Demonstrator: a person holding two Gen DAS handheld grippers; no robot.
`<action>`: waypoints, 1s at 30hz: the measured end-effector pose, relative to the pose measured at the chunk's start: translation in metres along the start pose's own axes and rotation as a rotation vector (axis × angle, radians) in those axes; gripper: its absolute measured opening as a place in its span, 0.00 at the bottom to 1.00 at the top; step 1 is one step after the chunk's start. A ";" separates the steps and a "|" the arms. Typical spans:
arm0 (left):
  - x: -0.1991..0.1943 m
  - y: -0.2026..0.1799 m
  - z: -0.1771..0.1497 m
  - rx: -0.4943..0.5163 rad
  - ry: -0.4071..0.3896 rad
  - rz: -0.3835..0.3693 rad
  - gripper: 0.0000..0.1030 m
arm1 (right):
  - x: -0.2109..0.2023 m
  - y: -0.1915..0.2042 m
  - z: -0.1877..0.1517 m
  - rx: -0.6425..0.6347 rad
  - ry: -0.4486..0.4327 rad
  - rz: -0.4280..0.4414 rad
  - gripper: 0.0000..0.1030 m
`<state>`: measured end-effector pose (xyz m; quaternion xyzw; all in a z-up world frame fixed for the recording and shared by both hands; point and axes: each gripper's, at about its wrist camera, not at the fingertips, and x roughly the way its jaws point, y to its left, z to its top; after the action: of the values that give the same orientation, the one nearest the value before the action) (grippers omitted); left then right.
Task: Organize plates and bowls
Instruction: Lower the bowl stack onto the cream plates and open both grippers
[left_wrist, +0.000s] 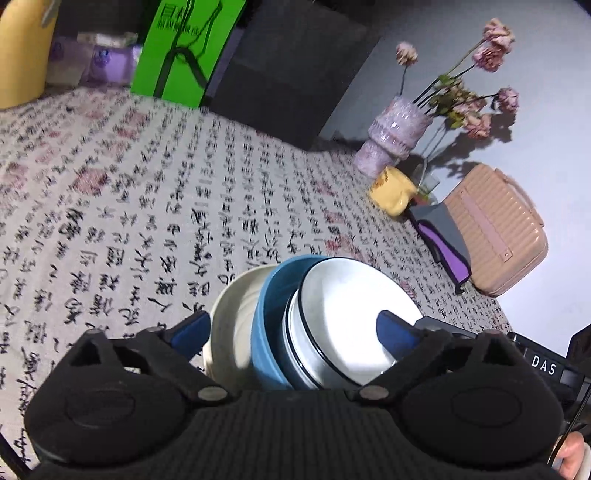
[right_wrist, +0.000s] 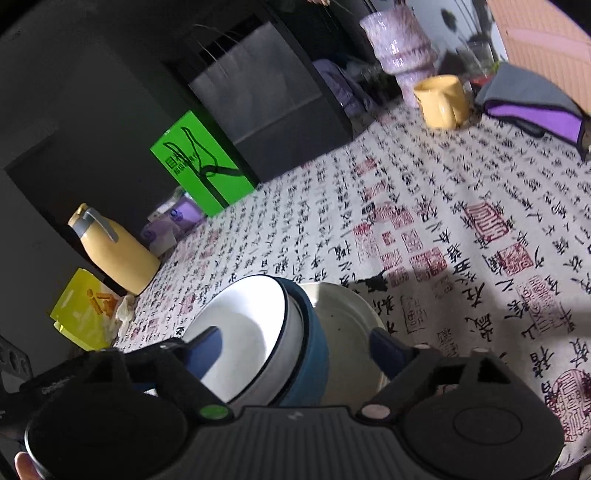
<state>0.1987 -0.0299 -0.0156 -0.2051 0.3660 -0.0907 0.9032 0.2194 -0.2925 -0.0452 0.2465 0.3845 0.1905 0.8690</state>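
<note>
Cloth (left_wrist: 147, 192) with black writing covers the desk. Purple vase (left_wrist: 395, 136), yellow mug (left_wrist: 391, 192) and pink case (left_wrist: 495, 229) stand far back. Nested bowls (left_wrist: 317, 325) sit between both grippers' wide, empty fingers (left_wrist: 395, 332).

"DAS" in white on black gear (left_wrist: 546, 365), right edge of left wrist view. Tablecloth (left_wrist: 147, 206): printed Chinese calligraphy, red seal stamps.

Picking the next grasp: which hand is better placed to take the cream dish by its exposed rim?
Right, marginally. The right gripper has open jaws, and the bare rim of the cream dish lies between them, beside the blue bowl. The left gripper sees only a narrow crescent of it.
</note>
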 end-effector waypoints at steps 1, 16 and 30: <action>-0.005 0.000 -0.002 0.005 -0.019 -0.001 0.99 | -0.002 0.001 -0.002 -0.009 -0.005 0.003 0.88; -0.069 -0.003 -0.050 0.078 -0.235 0.069 1.00 | -0.047 0.026 -0.052 -0.220 -0.174 -0.036 1.00; -0.108 -0.007 -0.110 0.170 -0.364 0.163 1.00 | -0.083 0.032 -0.109 -0.351 -0.290 -0.084 1.00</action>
<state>0.0449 -0.0359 -0.0161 -0.1110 0.2033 -0.0094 0.9728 0.0796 -0.2796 -0.0426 0.1002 0.2264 0.1804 0.9519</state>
